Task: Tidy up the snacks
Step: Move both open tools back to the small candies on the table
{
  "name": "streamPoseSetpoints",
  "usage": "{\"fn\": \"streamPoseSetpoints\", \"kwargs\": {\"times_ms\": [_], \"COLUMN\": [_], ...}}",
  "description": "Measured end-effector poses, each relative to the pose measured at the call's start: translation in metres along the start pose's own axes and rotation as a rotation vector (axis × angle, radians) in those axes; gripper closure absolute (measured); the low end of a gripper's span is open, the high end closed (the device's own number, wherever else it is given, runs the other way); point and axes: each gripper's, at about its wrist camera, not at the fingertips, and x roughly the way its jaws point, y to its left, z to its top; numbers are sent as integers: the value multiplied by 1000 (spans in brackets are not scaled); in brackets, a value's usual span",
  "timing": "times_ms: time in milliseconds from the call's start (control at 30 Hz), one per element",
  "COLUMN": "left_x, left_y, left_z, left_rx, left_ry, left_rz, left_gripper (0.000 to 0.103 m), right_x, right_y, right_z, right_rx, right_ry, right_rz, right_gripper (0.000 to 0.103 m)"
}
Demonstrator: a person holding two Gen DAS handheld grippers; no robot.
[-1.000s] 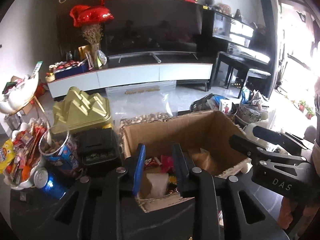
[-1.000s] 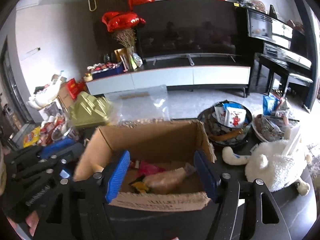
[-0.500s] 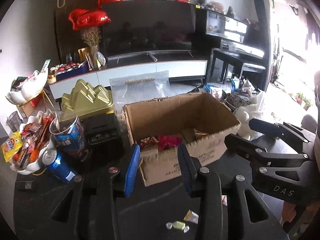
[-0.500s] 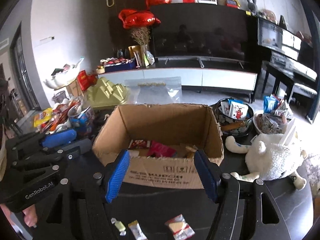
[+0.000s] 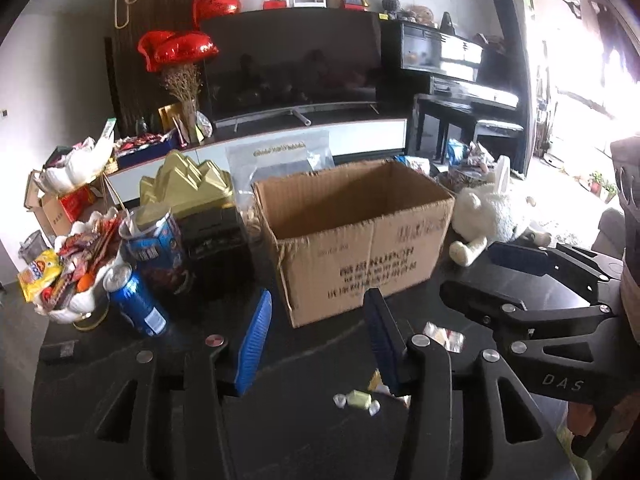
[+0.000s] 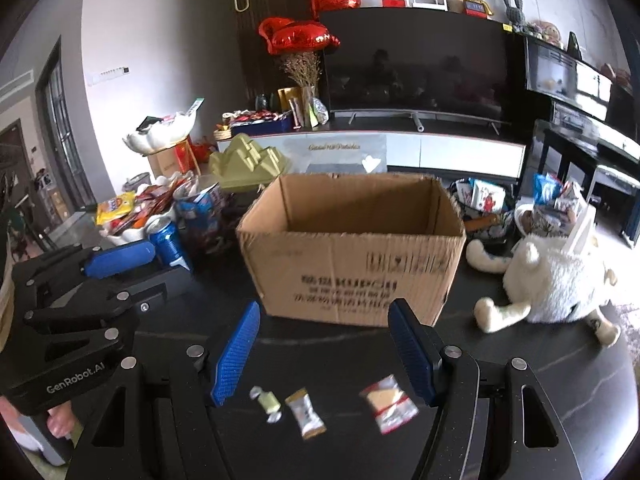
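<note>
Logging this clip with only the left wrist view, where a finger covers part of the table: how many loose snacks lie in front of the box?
Observer: Three, in a row: a pale twist candy, a gold candy and a red-edged packet.
Operator: Is the right gripper holding any of them?
Observer: No. The right gripper is open, with nothing between its fingers; the snacks lie on the table nearer the camera.
Operator: The box blocks what is behind it on the right. Anything there?
Observer: A dark bowl with snack packets standing in it, just right of the box.
</note>
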Motion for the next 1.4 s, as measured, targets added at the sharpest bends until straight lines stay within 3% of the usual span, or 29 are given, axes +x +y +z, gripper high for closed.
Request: {"fn": "streamPoseSetpoints", "kwargs": {"times_ms": [533, 1400], "left_x": [8, 71], "left_y": [-7, -14], "left_z": [-57, -104], "left_rx": [13, 107], "left_ry": [85, 231], "left_rz": [-70, -196], "left_gripper": [56, 56], "right_x": [11, 65], "right_y": [11, 8], "right_z": [-62, -103], "right_rx": [-6, -54], "right_ry": [108, 255], "right_rz": [14, 13], "right_gripper": [35, 41]}}
